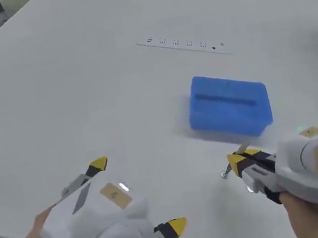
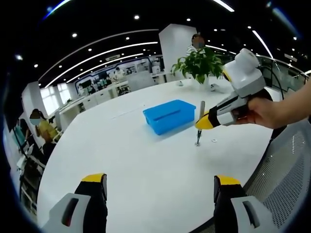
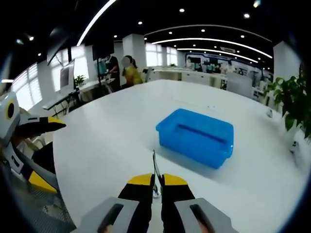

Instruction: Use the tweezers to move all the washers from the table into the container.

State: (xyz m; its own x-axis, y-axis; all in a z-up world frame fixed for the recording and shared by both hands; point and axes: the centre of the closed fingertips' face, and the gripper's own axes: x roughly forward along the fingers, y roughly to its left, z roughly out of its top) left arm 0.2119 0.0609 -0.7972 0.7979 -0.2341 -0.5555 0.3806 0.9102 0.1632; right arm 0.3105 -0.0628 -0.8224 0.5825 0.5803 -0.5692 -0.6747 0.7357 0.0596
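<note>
The container is a shallow blue rectangular tray, open-topped, flat on the white table. The thin metal tweezers stand near it, clamped in the jaws of the right gripper, tips down at the table. A small washer lies flat just beside the tips.

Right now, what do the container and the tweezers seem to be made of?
Container: probably plastic. It is blue and smooth, and looks slightly translucent at the rim. Tweezers: likely metal, a thin grey strip with a dull shine, but too small to be sure.
</note>
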